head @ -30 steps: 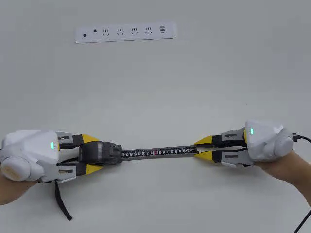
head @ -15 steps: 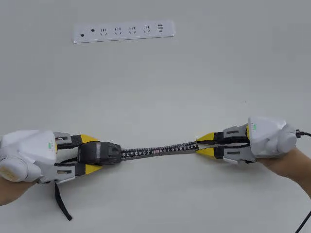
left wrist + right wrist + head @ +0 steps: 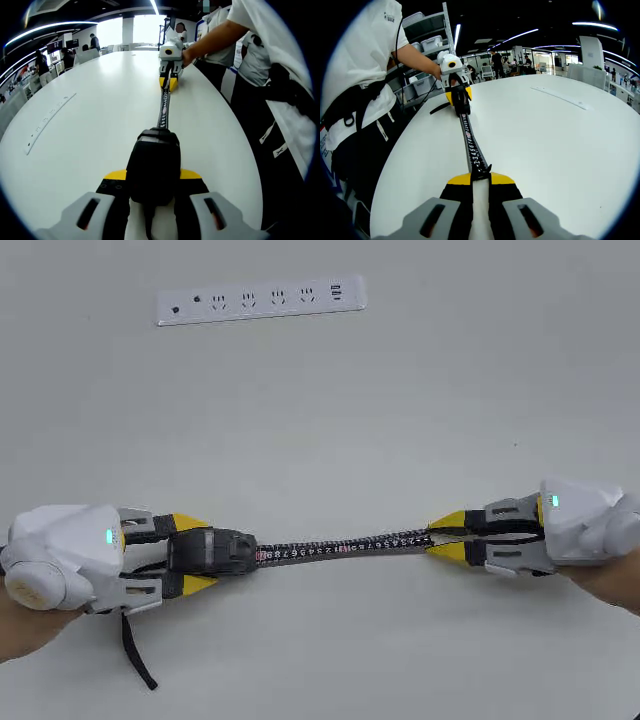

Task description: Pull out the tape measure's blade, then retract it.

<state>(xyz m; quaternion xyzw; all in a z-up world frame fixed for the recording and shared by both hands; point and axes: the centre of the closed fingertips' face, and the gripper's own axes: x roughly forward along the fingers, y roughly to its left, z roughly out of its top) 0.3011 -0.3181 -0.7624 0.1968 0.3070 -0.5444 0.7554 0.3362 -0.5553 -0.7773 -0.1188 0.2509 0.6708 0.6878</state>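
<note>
A black tape measure case (image 3: pixel 212 550) lies low on the white table at the left, with my left gripper (image 3: pixel 190 555) shut on its body (image 3: pixel 152 165). Its dark blade (image 3: pixel 345 544) with white numbers runs rightward across the table. My right gripper (image 3: pixel 445 536) is shut on the blade's end, its yellow-tipped fingers (image 3: pixel 495 178) pinching the tip. In the right gripper view the blade (image 3: pixel 470 145) stretches away to the case (image 3: pixel 461 107). In the left gripper view the blade (image 3: pixel 164 107) leads to the right gripper (image 3: pixel 169 82). A black wrist strap (image 3: pixel 135 655) trails from the case.
A white power strip (image 3: pixel 262 299) lies flat at the far side of the table (image 3: pixel 400 420). A person in a white shirt (image 3: pixel 260 50) stands along the table's edge. Shelving with bins (image 3: pixel 427 45) stands beyond the table.
My right gripper has moved further right with the blade's end, so more blade is drawn out. The left gripper and case stay in place.
</note>
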